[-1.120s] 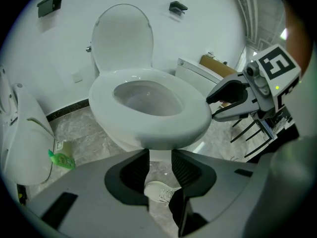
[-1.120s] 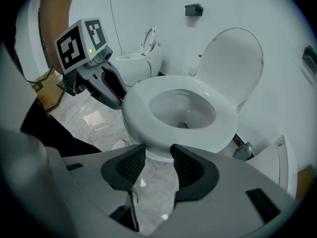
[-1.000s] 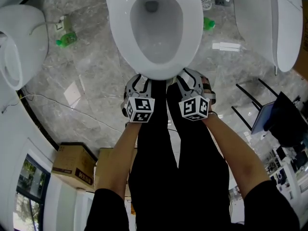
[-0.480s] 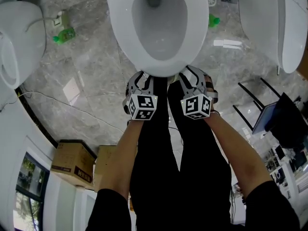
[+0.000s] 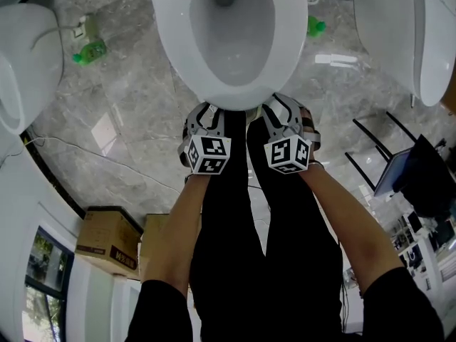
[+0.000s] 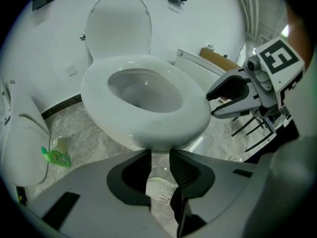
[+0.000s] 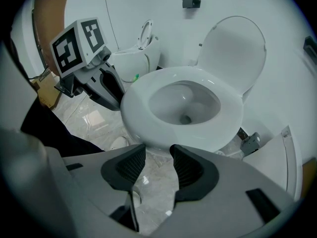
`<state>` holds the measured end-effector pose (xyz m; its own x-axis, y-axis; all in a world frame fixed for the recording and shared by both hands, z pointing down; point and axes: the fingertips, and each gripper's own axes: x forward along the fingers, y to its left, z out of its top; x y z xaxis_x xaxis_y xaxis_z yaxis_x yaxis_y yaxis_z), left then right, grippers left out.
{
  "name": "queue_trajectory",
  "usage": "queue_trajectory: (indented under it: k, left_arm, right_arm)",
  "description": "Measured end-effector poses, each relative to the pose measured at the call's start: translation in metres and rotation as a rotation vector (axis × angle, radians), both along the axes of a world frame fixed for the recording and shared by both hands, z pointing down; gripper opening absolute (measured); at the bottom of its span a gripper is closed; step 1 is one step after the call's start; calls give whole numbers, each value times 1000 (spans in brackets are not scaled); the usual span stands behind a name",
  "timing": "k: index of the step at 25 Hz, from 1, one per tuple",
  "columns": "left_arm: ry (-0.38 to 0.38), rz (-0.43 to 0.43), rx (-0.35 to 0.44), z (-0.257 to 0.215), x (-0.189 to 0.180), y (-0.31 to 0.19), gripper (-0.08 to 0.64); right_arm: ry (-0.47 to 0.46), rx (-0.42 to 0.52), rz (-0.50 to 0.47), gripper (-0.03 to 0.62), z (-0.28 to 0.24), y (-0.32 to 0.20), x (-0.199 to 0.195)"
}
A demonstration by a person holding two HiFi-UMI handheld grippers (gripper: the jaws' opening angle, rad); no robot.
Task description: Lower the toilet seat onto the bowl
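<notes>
Seat: the seat (image 5: 169, 27) lies level as a white ring over the bowl (image 5: 231, 55), with its front edge just beyond both grippers. No gap shows under it, so I judge it down or all but down.
Lid: the lid (image 6: 119, 26) stands upright against the wall behind, clear of the job.
Left gripper: the left gripper (image 6: 159, 157) points steeply down at the seat's front edge. Its jaws stand a narrow way apart and have just been closing. Only a shoe (image 6: 159, 188) and the floor (image 5: 135, 120) show in the gap, and nothing is pinched.
Right gripper: the right gripper (image 7: 157, 155) is close beside the left at the same edge. Its jaws are also narrowly apart, with bare floor between them and nothing held.
Why paired: with one gripper on each side of the front tip, the seat would likely stay level and sink gently rather than slam.
Why this stance: the person stands square before the bowl, so both arms reach the edge evenly.
Writing, cubes: each marker cube (image 5: 209, 155) bears black-and-white squares and no words.
Writing, box: the box (image 5: 107, 244) by the wall has dark print too small to read.
Writing, bottle: the green bottle (image 5: 90, 50) lies on the floor left of the bowl, and its label is illegible.
Brand: no mark shows on the toilet.
</notes>
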<state>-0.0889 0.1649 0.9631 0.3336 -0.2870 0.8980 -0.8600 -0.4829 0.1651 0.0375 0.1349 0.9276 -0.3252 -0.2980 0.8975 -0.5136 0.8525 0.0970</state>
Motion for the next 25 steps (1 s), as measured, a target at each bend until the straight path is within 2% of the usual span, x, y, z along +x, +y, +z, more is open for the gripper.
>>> queue_trajectory:
  k: [10, 15, 17, 21, 25]
  left_arm:
    - [1, -18, -1, 6, 1, 1, 123]
    - [34, -116, -32, 6, -1, 3, 121]
    - [37, -118, -27, 2, 1, 5, 121]
    - [46, -49, 6, -10, 12, 11, 121]
    - [85, -98, 40, -33, 8, 10, 121]
  right_arm:
    - [-20, 3, -2, 189, 5, 1, 1]
    - [-52, -25, 13, 189, 1, 0, 1]
    - [-69, -24, 38, 189, -3, -2, 0]
    - [-98, 14, 11, 189, -18, -9, -5]
    - [-149, 80, -50, 189, -56, -18, -14]
